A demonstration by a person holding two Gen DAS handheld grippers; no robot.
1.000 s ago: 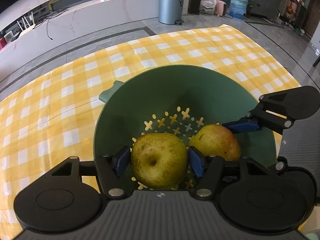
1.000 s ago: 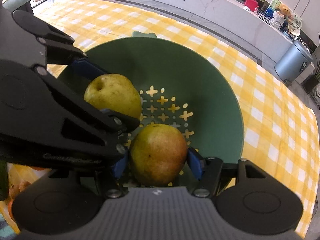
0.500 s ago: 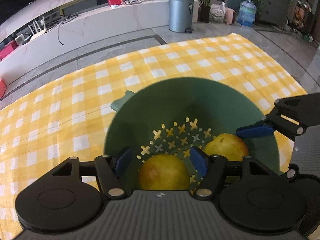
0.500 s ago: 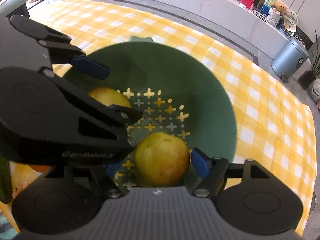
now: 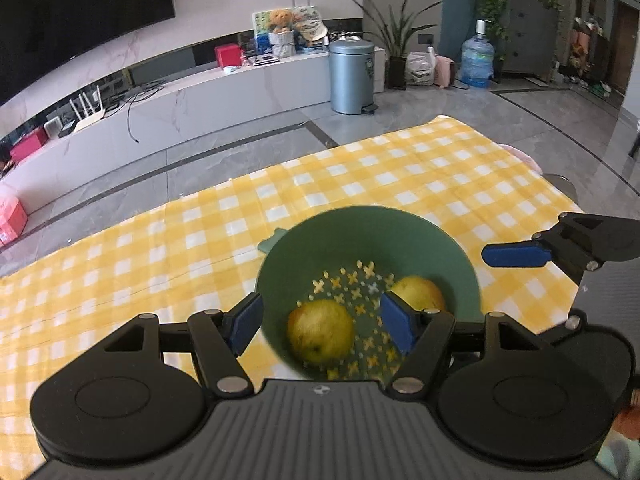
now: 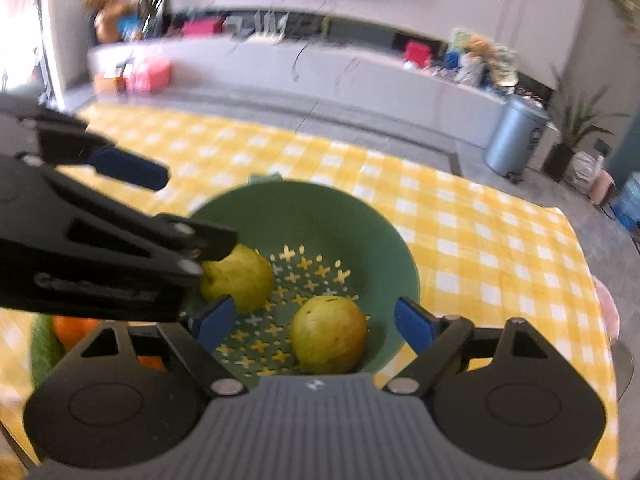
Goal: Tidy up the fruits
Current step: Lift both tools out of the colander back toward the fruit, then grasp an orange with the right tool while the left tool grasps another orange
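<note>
2 pears (image 5: 320, 332) lie in colander (image 5: 400, 232) below both spread grippers (image 5: 322, 322).

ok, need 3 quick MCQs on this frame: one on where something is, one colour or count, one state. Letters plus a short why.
1. Where are the pears?
A. On the cloth beside the bowl
B. Inside the green colander bowl
C. In the bin

2. How many pears lie in the bowl?
A. One
B. Two
C. Four

3. What is the left claw holding?
A. Nothing
B. A pear
C. The bowl's rim

Answers:
1 B: both pears sit on the perforated floor of the green colander bowl.
2 B: two yellow-green fruits show in both wrist views.
3 A: the left claw has its blue pads clear of the fruit; the right claw is opening, its pear loose between the pads.
</note>
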